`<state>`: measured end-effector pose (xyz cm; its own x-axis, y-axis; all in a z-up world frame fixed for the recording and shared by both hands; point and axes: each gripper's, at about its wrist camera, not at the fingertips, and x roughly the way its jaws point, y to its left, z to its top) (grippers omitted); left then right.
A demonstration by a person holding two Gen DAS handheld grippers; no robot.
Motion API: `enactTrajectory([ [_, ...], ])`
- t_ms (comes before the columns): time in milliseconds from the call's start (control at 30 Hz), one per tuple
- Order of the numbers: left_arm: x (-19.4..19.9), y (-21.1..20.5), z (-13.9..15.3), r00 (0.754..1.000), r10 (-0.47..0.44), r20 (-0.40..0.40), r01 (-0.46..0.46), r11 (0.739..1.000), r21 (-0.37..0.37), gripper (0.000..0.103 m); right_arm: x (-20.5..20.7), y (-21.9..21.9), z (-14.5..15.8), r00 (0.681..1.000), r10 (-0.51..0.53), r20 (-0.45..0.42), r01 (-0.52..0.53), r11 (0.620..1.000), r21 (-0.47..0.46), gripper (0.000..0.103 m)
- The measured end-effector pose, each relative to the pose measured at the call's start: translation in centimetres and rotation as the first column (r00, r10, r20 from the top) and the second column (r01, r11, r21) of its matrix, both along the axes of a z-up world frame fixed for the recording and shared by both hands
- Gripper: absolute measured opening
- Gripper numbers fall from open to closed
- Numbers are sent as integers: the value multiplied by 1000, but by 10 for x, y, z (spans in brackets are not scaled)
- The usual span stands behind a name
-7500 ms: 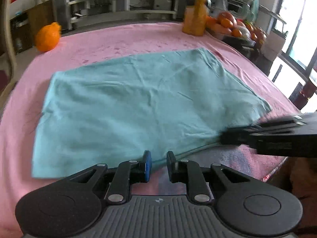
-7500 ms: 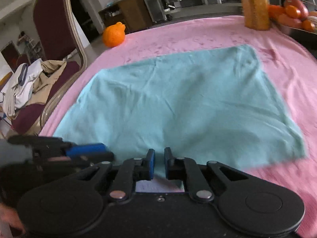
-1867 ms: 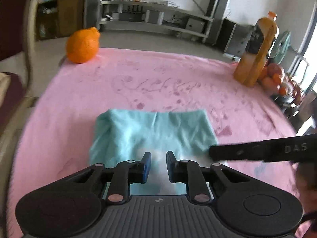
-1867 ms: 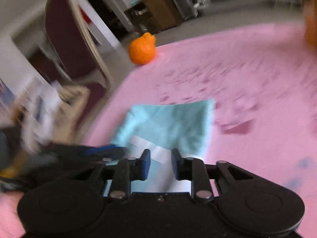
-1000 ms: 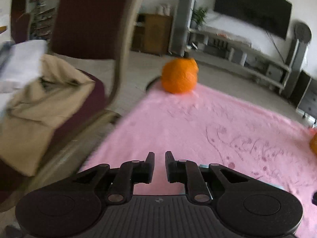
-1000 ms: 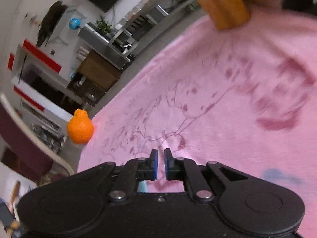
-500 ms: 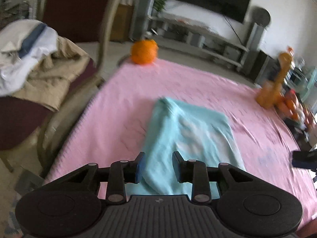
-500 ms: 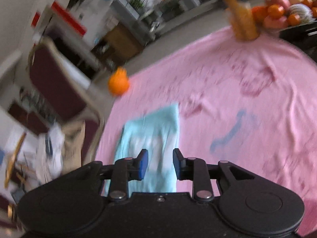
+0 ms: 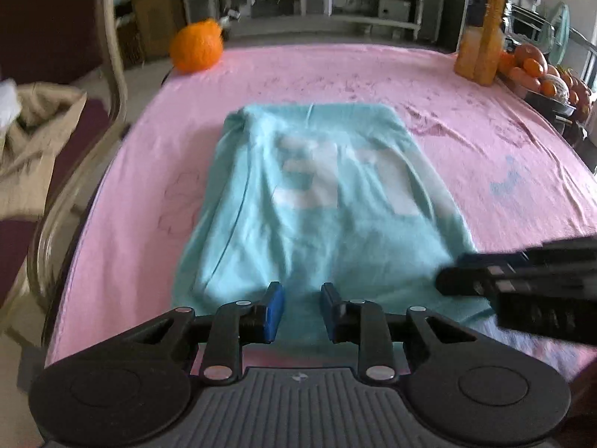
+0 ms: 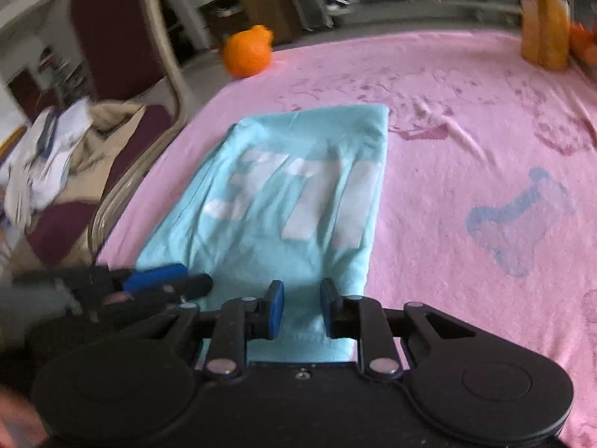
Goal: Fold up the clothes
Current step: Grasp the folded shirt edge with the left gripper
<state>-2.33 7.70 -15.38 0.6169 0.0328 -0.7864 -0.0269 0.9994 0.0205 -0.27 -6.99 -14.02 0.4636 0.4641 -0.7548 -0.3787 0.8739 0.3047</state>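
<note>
Shirt: the teal shirt is lying folded into a long strip on the pink tablecloth, white print facing up, its far end folded over.
Shirt's place: it is sitting toward the chair side of the tablecloth, its near end lying just under both grippers.
Left gripper: the left gripper is hovering over the shirt's near edge, its blue-padded fingers standing apart with a gap between them; shirt fabric is showing through the gap, but the pads are not pressing on it.
Right gripper: the right gripper is hanging over the shirt's near right corner, its jaws closing while still parted; the cloth is lying below the gap, ungripped.
Orange: an orange is sitting beyond the shirt's far left corner, at the tablecloth's edge.
Bottle: a bottle of orange drink is standing well beyond the shirt's far right corner.
Fruit: a pile of fruit is lying just right of the bottle.
Chair: a dark red chair is standing left of the shirt, off the tablecloth, with crumpled clothes heaped on its seat.
</note>
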Motion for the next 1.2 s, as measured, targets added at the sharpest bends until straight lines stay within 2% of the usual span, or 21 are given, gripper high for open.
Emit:
enactTrajectory([
  [133,-18,16,8,998,60,-32,-62,996,-69,26,-24,-10,6,998,60,5,-59,997,-55,21],
  [233,-32,28,19,996,91,-3,-90,987,-135,26,-30,-22,19,999,35,-33,-37,998,-52,23],
  [333,-34,44,40,992,108,69,-94,978,-185,29,-25,-39,40,1000,-13,-15,13,1000,5,29],
  [400,-30,56,54,987,121,111,-97,975,-200,38,-17,-53,58,999,-46,-12,47,997,68,31],
  [467,-20,68,65,982,137,130,-105,968,-229,40,-9,-65,77,998,-65,-1,65,991,120,34],
  [567,2,87,73,980,157,124,-121,957,-262,46,3,-80,102,996,-87,37,80,984,159,38],
  [667,27,103,63,985,157,69,-129,943,-307,48,18,-89,115,993,-105,57,93,978,185,40],
  [767,48,120,45,988,153,7,-137,902,-409,51,38,-94,108,993,-115,36,105,973,205,42],
  [833,57,127,32,984,178,-26,-171,878,-447,52,56,-95,92,992,-123,-9,122,967,224,47],
  [1000,71,138,11,980,191,-58,-194,846,-496,52,93,-95,32,970,-160,-182,211,927,311,48],
  [1133,82,145,6,985,162,-55,-166,831,-530,55,109,-91,-8,956,-149,-253,235,904,356,47],
  [1200,89,150,-2,986,143,-89,-169,801,-575,55,114,-90,-23,948,-141,-284,247,890,384,46],
])
